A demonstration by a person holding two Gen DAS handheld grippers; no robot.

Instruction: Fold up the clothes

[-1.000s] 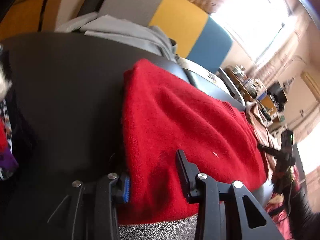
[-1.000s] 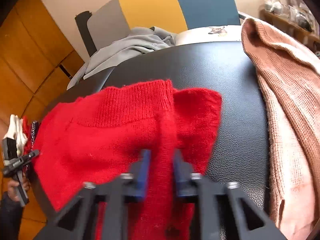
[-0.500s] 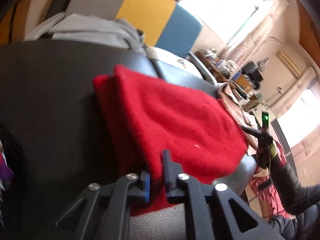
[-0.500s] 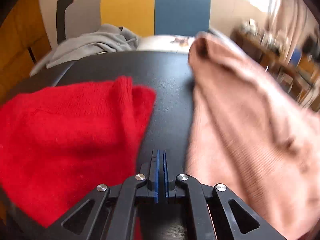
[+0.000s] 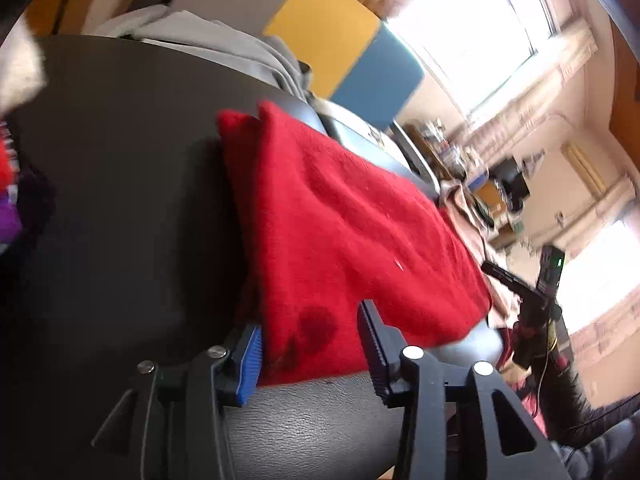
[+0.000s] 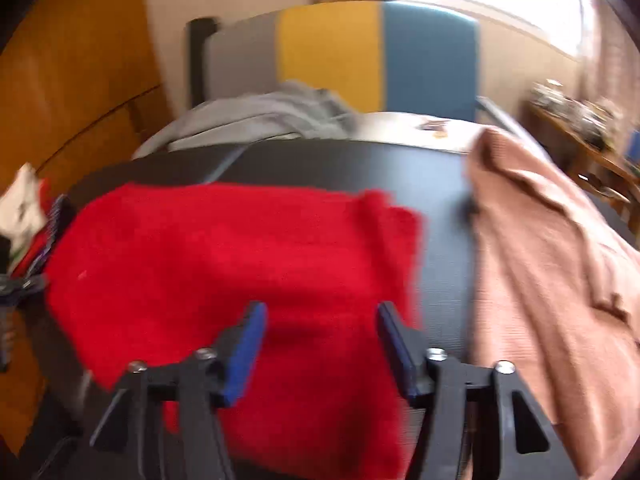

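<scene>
The red sweater [image 5: 344, 232] lies folded on the black counter [image 5: 120, 184], flat, with a doubled edge showing at its far corner in the left wrist view. The left gripper [image 5: 310, 340] is released: its jaws stand wide apart at the sweater's near edge, the blue pad [image 5: 250, 358] just beside the cloth on one side and the dark finger on the other, neither pinching it. Two dark patches show on the sweater between the jaws. The right gripper [image 6: 320, 332] is released too, its jaws spread over the near part of the red sweater [image 6: 224, 264] with nothing clamped between them; whether its fingers touch the cloth I cannot tell, as this view is blurred. To the right of the sweater, across a strip of bare counter [image 6: 444, 248], a pink knit [image 6: 552, 280] lies spread and rumpled, running off the near right edge. At the counter's far edge a grey garment [image 6: 264, 120] is heaped, and behind it stands a panel [image 6: 372, 56] in grey, yellow and blue. A small pile of mixed clothes [image 6: 28, 216] sits at the left edge of the counter. In the left wrist view the right gripper's body [image 5: 536, 304] shows past the sweater's right end, with a green light on it.
</scene>
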